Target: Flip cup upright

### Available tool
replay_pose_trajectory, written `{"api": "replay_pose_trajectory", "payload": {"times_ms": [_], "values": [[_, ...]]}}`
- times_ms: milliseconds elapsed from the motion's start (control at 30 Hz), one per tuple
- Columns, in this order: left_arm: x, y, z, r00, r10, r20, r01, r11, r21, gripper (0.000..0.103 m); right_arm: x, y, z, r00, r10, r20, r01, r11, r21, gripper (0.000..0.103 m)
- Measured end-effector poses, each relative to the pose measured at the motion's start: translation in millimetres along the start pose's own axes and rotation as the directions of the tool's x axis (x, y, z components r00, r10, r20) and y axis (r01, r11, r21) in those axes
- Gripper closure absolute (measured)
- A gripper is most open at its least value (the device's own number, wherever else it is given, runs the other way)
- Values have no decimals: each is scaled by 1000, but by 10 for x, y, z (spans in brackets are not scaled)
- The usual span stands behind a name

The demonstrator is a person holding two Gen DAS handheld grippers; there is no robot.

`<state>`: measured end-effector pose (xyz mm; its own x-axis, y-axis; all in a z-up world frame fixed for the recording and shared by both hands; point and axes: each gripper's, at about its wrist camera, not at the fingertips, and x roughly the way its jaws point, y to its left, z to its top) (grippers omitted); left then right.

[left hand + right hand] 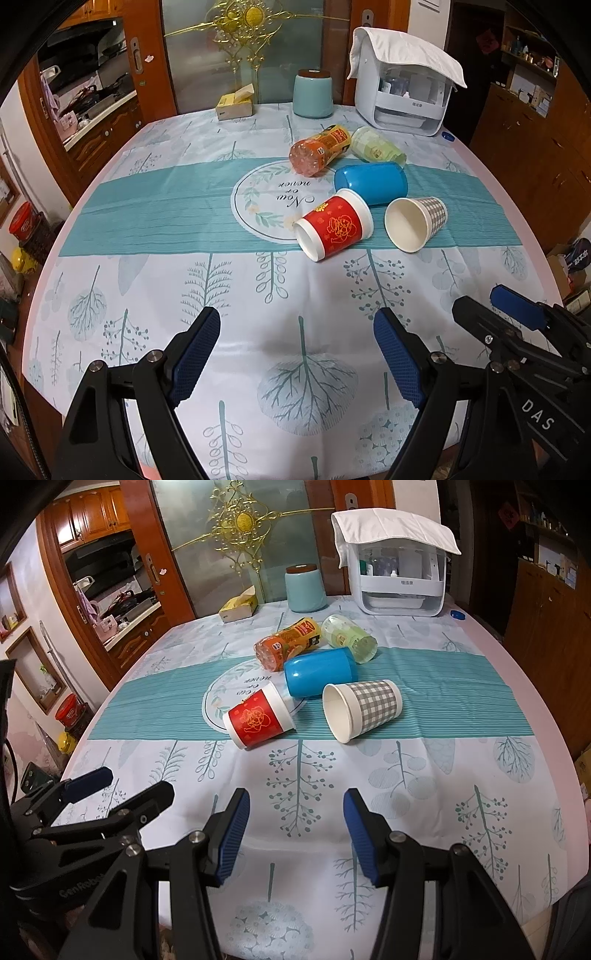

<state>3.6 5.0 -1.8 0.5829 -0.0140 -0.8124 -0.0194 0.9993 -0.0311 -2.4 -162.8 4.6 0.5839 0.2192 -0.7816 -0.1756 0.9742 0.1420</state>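
Observation:
Several cups lie on their sides in the middle of the table: a red paper cup (334, 223) (258, 716), a grey checked paper cup (415, 221) (362, 709) with its mouth toward me, a blue plastic cup (371, 182) (319, 672), an orange clear cup (319, 149) (286, 642) and a pale green cup (376, 146) (349, 637). My left gripper (297, 349) is open and empty over the near cloth. My right gripper (295, 832) is open and empty, also short of the cups; it shows in the left wrist view (491, 308).
A patterned tablecloth (184, 221) covers the table. At the far edge stand a teal canister (313, 94), a yellow tissue box (236, 103) and a white appliance under a towel (406, 85). A small blue cap (448, 136) lies beside it. Cabinets stand right.

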Motion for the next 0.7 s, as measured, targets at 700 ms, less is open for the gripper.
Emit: {"api": "replay_pose_trajectory", "payload": {"times_ms": [700], "values": [[723, 65, 467, 1000, -9, 2, 8, 969, 248, 19, 606, -148, 195, 998, -42, -44, 45, 997, 56, 50]]}}
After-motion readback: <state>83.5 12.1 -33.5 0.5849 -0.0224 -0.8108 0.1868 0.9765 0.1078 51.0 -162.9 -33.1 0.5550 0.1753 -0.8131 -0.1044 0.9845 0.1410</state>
